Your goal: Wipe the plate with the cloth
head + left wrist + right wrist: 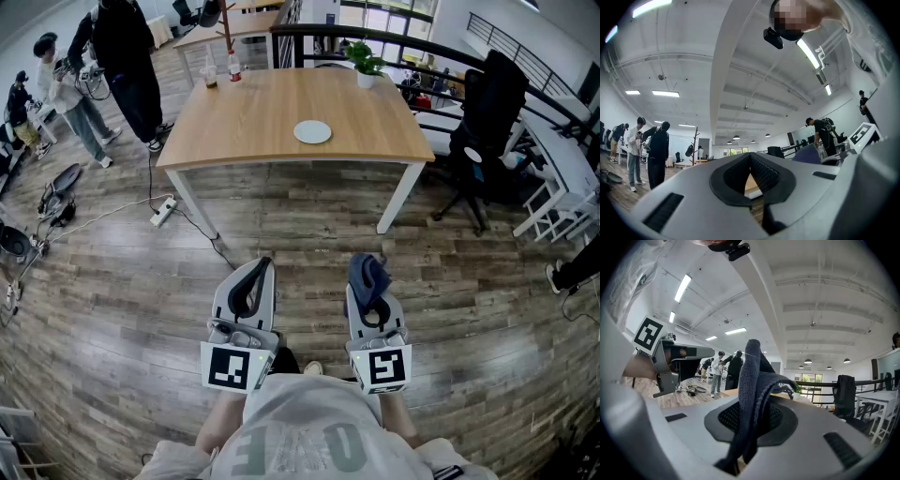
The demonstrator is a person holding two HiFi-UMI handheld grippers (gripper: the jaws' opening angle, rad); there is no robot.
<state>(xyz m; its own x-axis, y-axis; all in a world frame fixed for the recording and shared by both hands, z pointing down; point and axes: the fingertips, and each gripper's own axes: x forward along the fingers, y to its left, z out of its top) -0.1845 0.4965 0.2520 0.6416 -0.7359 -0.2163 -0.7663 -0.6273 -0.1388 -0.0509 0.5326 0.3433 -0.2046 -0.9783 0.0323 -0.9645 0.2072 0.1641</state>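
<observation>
**Cloth in hand, plate not yet reached**

Item 1, plate (pixel 312 132): white, round and lying flat on the wooden table (pixel 253 112). In the head view it sits at twelve o'clock from the person, well apart from both tools, with a stretch of plank floor between them. Nothing touches it, and its surface is too small in the frame to tell whether it is clean or soiled.

Item 2, cloth (pixel 366 272): dark blue, knitted or terry in texture. It is pinched between the jaws of the right gripper (pixel 371 302), at one o'clock from the person's chest. A fold stands up above the jaws, and the loose end hangs down past the pads.

Item 3, left gripper (pixel 255 277): at eleven o'clock from the chest. Its jaws are closed together at the tips and hold nothing. Its own view shows only floor and table edge through the gap behind the tips.

Item 4, surroundings: a potted plant (pixel 364 64) and bottles (pixel 232 66) stand on the far side of the table. An office chair (pixel 483 122) is at two o'clock and bystanders are at ten o'clock.

Progress, judged: the cloth is secured, which is the only step complete. Left to do are the approach to the table, bringing the cloth down onto the plate, and the wiping itself. The free left tool is available to steady the plate.
</observation>
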